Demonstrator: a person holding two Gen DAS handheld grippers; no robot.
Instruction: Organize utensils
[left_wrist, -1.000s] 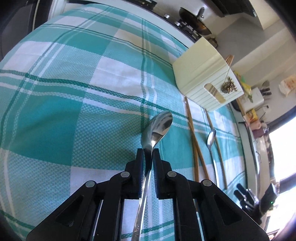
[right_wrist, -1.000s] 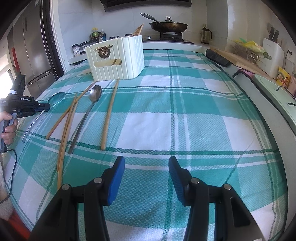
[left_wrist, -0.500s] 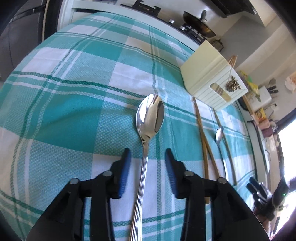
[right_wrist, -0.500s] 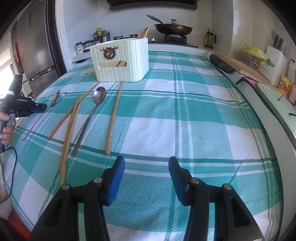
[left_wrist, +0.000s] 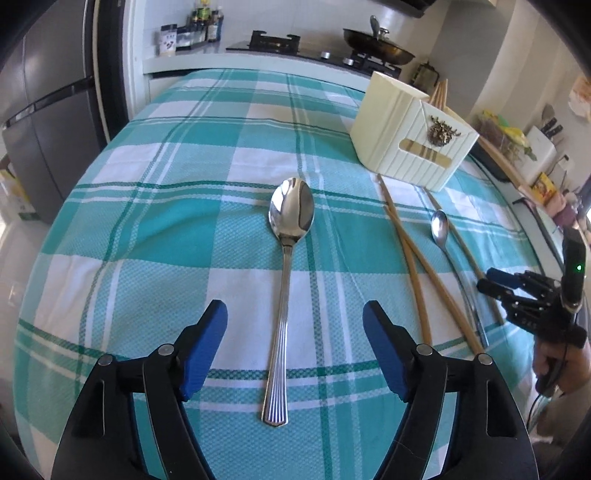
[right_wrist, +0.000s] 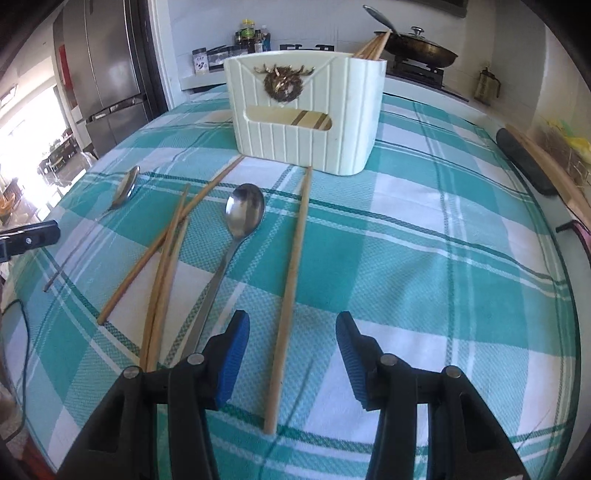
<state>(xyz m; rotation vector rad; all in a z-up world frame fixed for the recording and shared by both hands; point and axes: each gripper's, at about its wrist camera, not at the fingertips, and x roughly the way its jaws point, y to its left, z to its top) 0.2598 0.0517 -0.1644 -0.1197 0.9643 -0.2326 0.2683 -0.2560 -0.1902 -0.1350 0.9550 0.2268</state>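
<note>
Utensils lie scattered on your checked teal-and-white cloth (left_wrist: 177, 236), a coarse woven fabric. Nearest your left gripper (left_wrist: 295, 328): a polished steel spoon (left_wrist: 286, 280), ribbed handle pointing back at you, oval bowl face-up and away. It sits between the blue pads (left_wrist: 205, 347), touching neither. Your left jaws stand wide apart, holding nothing.

Your right gripper (right_wrist: 291, 347) is likewise spread wide and empty. A long, straight wooden chopstick (right_wrist: 291, 273) runs out from between its fingers toward the holder; no pad contact is visible. Just left of it lies a second spoon (right_wrist: 236, 236), duller steel, slim plain handle, round bowl away from you. Further left, three more chopsticks (right_wrist: 166, 258) lie crossed over each other in a loose bundle. The first spoon shows again at the far left edge of the cloth (right_wrist: 125, 188), with your left gripper's tip (right_wrist: 29, 238) near it.

Beyond all this stands the holder (right_wrist: 306, 122): cream plastic, boxy with rounded corners, vertical ribbing, a slot cut in the front, a brass-coloured ornament above it. Chopstick tips (right_wrist: 373, 46) stick up from its right end.

Behind the table: a stove with a lidded pan (right_wrist: 417, 46), spice jars (right_wrist: 251, 37) and a steel fridge (right_wrist: 107, 70).
</note>
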